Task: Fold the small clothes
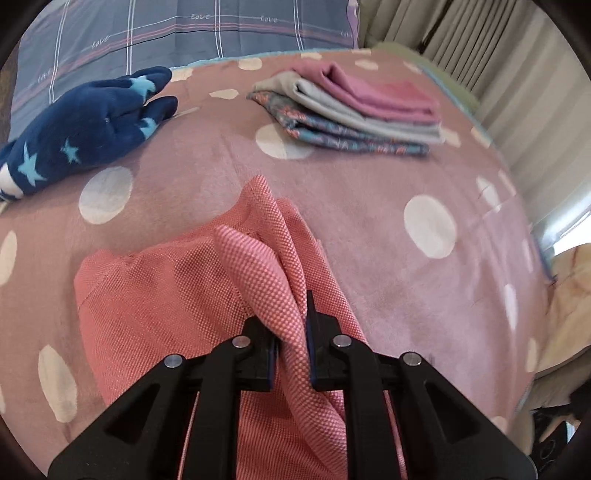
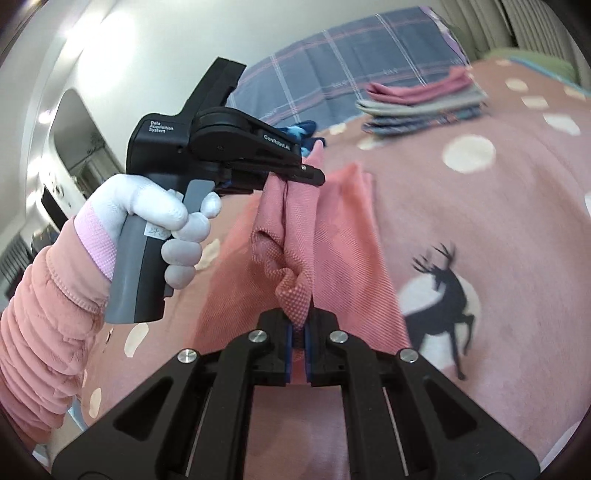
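A salmon-pink woven cloth [image 1: 177, 295] lies partly on the polka-dot blanket [image 1: 388, 258] and is lifted by both grippers. My left gripper [image 1: 293, 332] is shut on a bunched edge of the cloth; it also shows in the right wrist view [image 2: 306, 173], held by a white-gloved hand, pinching the cloth's upper corner. My right gripper [image 2: 298, 332] is shut on another bunched corner of the same cloth [image 2: 343, 240], which hangs between the two grippers and drapes onto the bed.
A stack of folded clothes [image 1: 354, 110] lies at the far side of the bed, also in the right wrist view [image 2: 424, 103]. A navy star-patterned plush toy [image 1: 85, 125] lies far left. A plaid pillow [image 1: 166, 33] and curtains [image 1: 480, 48] stand behind.
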The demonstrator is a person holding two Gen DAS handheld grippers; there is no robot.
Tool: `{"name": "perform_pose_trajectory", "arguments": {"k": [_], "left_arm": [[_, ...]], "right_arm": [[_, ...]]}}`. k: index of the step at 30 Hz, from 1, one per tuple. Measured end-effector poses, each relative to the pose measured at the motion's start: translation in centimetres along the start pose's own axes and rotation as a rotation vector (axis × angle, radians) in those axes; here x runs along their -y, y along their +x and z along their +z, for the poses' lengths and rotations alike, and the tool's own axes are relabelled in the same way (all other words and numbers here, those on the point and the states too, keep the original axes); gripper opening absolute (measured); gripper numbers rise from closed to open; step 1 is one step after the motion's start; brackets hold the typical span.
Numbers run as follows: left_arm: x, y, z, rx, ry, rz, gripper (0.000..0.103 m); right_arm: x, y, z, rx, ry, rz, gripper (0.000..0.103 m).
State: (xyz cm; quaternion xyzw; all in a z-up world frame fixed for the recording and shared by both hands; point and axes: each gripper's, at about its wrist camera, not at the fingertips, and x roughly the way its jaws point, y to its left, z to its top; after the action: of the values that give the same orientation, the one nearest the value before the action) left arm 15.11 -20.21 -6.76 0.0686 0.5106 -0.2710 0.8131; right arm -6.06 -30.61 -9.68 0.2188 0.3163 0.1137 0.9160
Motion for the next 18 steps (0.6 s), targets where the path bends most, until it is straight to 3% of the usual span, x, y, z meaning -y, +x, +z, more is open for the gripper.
{"name": "perform_pose_trajectory", "arguments": {"k": [5,12,15,18], "left_arm": [[1.0,0.6,0.5,0.014,0.034,0.046,0.023],[1.7,-6.5,-0.1,0.205,0.088,0.030,0.041],[1.6,-9.0,-3.1,0.233,0.165,0.048,0.041],[1.0,-10.2,-8.1,0.221,0.245,0.077,0.041]], "right_arm": [[2.0,0.3,-0.7,-0.044,0.063,0.025,0.005],[3.8,0.7,-1.3,-0.088,0.152,0.064,0.007],[4.4,0.8,-1.6,-0.105,0.197,0.090,0.007],[4.6,1.0,-1.6,-0.112,0.211,0.097,0.007]]}}
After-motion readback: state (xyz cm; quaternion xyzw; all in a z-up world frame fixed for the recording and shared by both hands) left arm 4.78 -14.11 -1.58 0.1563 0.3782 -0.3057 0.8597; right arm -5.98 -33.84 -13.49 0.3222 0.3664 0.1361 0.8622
